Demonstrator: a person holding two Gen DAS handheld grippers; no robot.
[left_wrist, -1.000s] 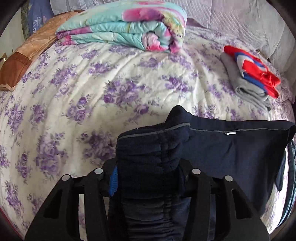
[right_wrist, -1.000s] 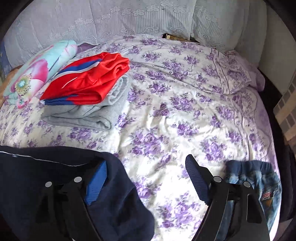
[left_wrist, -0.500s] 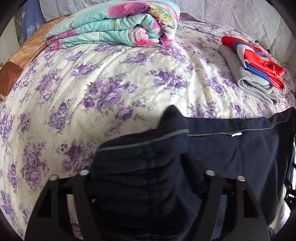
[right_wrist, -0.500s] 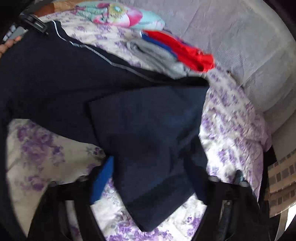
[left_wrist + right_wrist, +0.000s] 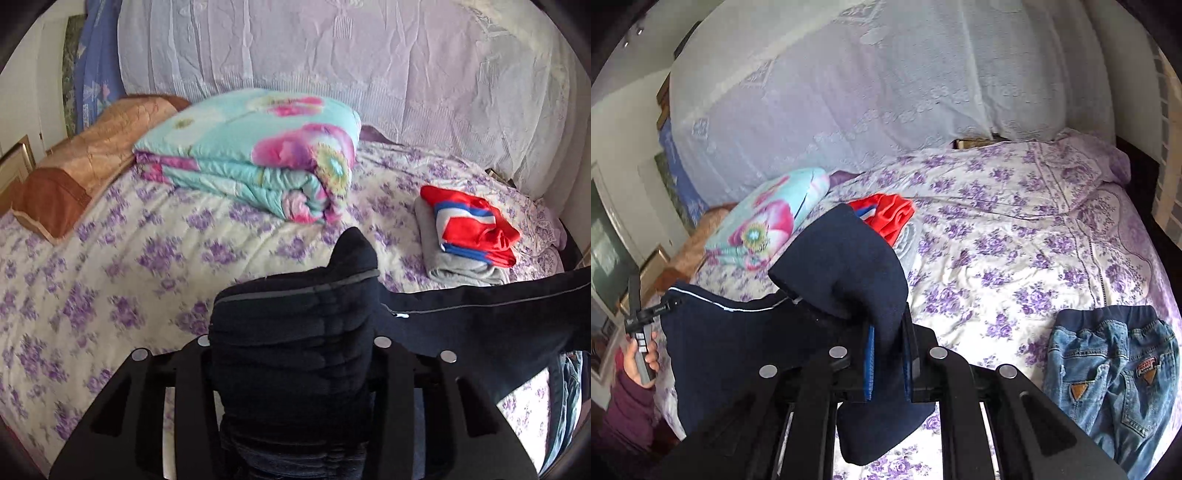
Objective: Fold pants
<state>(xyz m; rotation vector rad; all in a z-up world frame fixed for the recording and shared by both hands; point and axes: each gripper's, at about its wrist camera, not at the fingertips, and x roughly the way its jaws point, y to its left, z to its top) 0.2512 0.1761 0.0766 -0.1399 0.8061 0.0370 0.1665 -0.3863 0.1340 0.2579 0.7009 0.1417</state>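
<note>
Dark navy pants (image 5: 295, 343) with a thin grey side stripe hang stretched in the air between my two grippers, above the bed. My left gripper (image 5: 293, 354) is shut on the gathered elastic waistband. In the right wrist view my right gripper (image 5: 886, 354) is shut on the other end of the navy pants (image 5: 846, 266), with cloth folded over the blue pads (image 5: 870, 363). The pants run from there leftward to the person's left hand (image 5: 639, 362).
The bed (image 5: 110, 266) has a purple-flowered sheet. On it lie a folded turquoise floral quilt (image 5: 258, 166), a brown pillow (image 5: 74, 173), a stack of folded grey and red clothes (image 5: 469, 236), and blue jeans (image 5: 1115, 369) at the near right. A white lace curtain hangs behind.
Both grippers have lifted the navy pants off the bed and pulled them out between them. The right gripper, open a second ago, has shut on the pants.
</note>
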